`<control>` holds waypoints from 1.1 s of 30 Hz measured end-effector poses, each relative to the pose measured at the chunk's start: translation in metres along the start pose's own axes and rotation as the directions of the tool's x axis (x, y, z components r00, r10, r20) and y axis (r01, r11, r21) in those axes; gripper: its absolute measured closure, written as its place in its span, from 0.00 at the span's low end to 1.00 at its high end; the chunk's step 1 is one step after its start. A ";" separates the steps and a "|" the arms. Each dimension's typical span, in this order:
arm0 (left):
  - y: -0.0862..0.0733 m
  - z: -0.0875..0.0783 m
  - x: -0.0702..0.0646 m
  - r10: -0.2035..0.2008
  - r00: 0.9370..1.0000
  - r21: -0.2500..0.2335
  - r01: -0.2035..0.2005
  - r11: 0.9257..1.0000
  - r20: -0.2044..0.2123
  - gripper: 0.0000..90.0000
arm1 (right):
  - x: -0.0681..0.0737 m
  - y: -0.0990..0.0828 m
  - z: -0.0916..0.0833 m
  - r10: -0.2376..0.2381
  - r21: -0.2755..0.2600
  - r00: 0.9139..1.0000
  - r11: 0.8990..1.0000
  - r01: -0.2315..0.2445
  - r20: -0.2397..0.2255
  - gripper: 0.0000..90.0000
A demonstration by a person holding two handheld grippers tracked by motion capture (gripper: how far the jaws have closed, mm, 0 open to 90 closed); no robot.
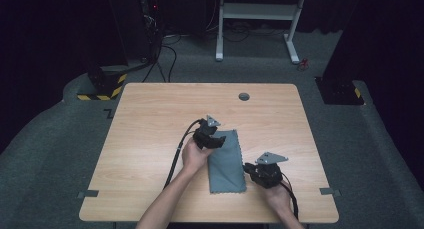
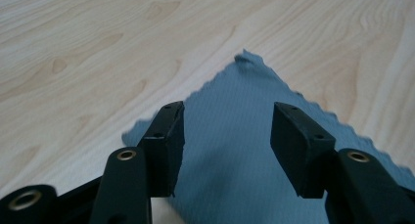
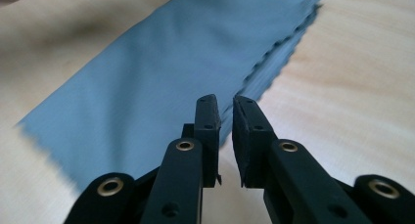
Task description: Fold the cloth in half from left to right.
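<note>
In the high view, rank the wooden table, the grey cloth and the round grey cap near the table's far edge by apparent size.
1. Wooden table, largest by far.
2. Grey cloth, a folded strip between the two grippers.
3. Round grey cap, smallest, though it lies farther from the camera.

What I count on and around my table

One folded blue-grey cloth with pinked, zigzag edges (image 1: pixel 227 164) lies on one light wooden table (image 1: pixel 150 139), which has one small round grey cap (image 1: pixel 244 96) set into its top. I carry two black two-jaw grippers, the left gripper (image 1: pixel 212 139) and the right gripper (image 1: pixel 250 170), each with two jaws, one cable and one grey three-cornered plate. One white metal frame (image 1: pixel 257 11) stands on the floor beyond.
</note>
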State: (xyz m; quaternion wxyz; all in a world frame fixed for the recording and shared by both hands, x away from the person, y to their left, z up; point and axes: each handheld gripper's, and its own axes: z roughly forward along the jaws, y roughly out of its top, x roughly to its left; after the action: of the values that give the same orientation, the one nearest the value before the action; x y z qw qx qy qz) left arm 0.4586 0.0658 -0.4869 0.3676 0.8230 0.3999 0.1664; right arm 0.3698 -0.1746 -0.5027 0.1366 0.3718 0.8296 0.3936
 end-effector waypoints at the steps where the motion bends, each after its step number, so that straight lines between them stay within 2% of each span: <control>1: -0.003 -0.003 -0.001 0.001 1.000 -0.001 -0.001 1.000 -0.001 0.51 | -0.003 0.005 0.004 0.003 0.002 1.000 1.000 -0.003 0.002 0.89; 4: -0.014 -0.015 -0.002 -0.025 1.000 -0.012 0.025 1.000 0.016 0.50 | -0.010 0.016 0.015 0.022 0.008 1.000 1.000 -0.022 0.009 0.88; 8: -0.027 -0.027 -0.004 -0.031 0.999 -0.020 0.031 0.999 0.006 0.49 | -0.015 0.028 0.030 0.048 0.033 0.999 0.998 -0.048 0.010 0.87; 12: -0.041 -0.034 -0.006 -0.044 0.999 -0.020 0.044 0.999 -0.001 0.48 | -0.020 0.034 0.045 0.048 0.057 0.999 0.997 -0.049 0.024 0.86; 15: -0.051 -0.039 -0.007 -0.065 0.998 -0.019 0.065 0.998 0.008 0.47 | -0.025 0.036 0.055 0.069 0.076 0.997 0.995 -0.070 0.018 0.86; 18: -0.057 -0.041 -0.009 -0.070 0.998 -0.021 0.070 0.997 0.007 0.47 | -0.026 0.037 0.058 0.078 0.084 0.997 0.993 -0.080 0.018 0.87; 23: -0.066 -0.042 -0.014 -0.077 0.997 -0.015 0.078 0.997 0.021 0.47 | -0.028 0.039 0.061 0.088 0.100 0.996 0.991 -0.088 0.003 0.99; 29: -0.071 -0.042 -0.020 -0.055 0.998 -0.009 0.055 0.998 0.026 0.47 | -0.030 0.039 0.061 0.087 0.100 0.996 0.991 -0.086 -0.008 1.00; 33: -0.074 -0.043 -0.024 -0.048 0.999 -0.007 0.048 0.999 0.024 0.46 | -0.030 0.042 0.061 0.075 0.093 0.997 0.993 -0.076 0.011 1.00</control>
State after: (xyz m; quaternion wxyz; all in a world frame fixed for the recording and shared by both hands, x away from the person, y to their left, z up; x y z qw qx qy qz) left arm 0.3792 0.0978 -0.5123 0.3790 0.8138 0.4145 0.1493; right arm 0.4437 -0.1456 -0.5132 0.1073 0.4103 0.8319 0.3578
